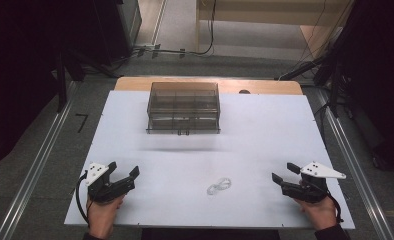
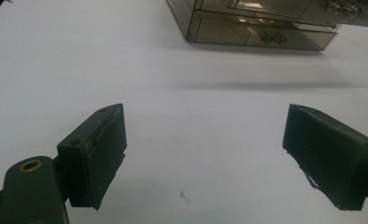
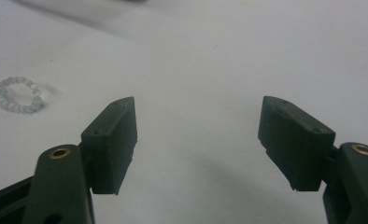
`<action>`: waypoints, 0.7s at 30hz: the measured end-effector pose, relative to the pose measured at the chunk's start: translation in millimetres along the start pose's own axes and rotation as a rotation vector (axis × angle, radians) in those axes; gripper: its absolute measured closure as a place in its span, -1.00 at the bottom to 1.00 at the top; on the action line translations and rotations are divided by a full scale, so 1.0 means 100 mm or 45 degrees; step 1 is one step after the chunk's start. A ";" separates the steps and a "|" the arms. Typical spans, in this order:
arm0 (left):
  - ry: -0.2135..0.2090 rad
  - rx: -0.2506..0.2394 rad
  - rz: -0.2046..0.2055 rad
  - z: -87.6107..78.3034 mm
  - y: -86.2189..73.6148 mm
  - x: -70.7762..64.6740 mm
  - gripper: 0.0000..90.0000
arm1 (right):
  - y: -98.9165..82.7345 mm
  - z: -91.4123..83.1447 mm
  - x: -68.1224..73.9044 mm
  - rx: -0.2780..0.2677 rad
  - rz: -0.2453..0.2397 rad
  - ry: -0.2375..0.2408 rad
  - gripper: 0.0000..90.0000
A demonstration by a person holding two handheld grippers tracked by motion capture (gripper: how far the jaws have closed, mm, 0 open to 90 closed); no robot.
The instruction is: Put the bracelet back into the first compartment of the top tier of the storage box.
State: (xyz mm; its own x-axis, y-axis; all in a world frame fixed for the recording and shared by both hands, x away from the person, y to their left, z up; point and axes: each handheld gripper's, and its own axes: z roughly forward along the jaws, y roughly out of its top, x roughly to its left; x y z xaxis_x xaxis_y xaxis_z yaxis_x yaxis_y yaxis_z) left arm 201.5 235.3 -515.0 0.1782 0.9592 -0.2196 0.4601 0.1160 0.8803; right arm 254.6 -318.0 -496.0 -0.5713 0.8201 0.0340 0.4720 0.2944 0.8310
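A clear bead bracelet (image 1: 219, 186) lies on the white table (image 1: 265, 140) near the front, between the two hands; it also appears far left as a bead bracelet (image 3: 15, 94) in the right gripper view. My left gripper (image 1: 123, 169) rests at the front left, open, with nothing between its jaws. My right gripper (image 1: 285, 172) rests at the front right, also open and empty. A smoky transparent drawer box (image 1: 183, 107) stands at the back centre, its drawers closed. The drawer box (image 2: 261, 23) sits ahead of my left gripper (image 2: 205, 154).
The white table top lies on a wooden board whose far edge (image 1: 265, 86) shows behind the box. Dark stands and cables (image 1: 305, 65) flank the table at the back. Metal rails (image 1: 35, 170) run along both sides on the floor.
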 end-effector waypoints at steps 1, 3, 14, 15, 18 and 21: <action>-0.001 0.000 0.000 0.00 0.00 0.00 -0.69 | 0.00 0.00 0.00 0.002 0.000 0.000 -0.41; -0.001 0.000 -0.001 0.00 0.00 0.00 -0.69 | 0.00 0.00 0.01 -0.002 0.001 0.003 -0.42; 0.000 -0.002 -0.002 0.00 0.00 0.00 -0.69 | 0.01 0.01 0.04 0.002 -0.003 0.007 -0.41; -0.001 -0.002 -0.003 0.00 0.00 0.00 -0.69 | 0.01 0.01 0.04 0.000 -0.008 0.009 -0.41; -0.003 -0.001 -0.003 0.00 0.00 0.00 -0.69 | 0.02 0.02 0.06 0.003 -0.012 0.013 -0.41; -0.004 0.000 -0.004 0.00 0.00 0.00 -0.69 | 0.02 0.04 0.07 0.002 -0.021 0.017 -0.41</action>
State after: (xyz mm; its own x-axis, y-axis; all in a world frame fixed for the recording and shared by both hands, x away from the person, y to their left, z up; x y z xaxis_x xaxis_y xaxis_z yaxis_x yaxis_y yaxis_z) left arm 201.8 235.4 -515.1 0.1796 0.9580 -0.2234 0.4603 0.1188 0.8798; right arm 254.0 -309.6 -496.0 -0.5880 0.8084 0.0281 0.4637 0.3084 0.8306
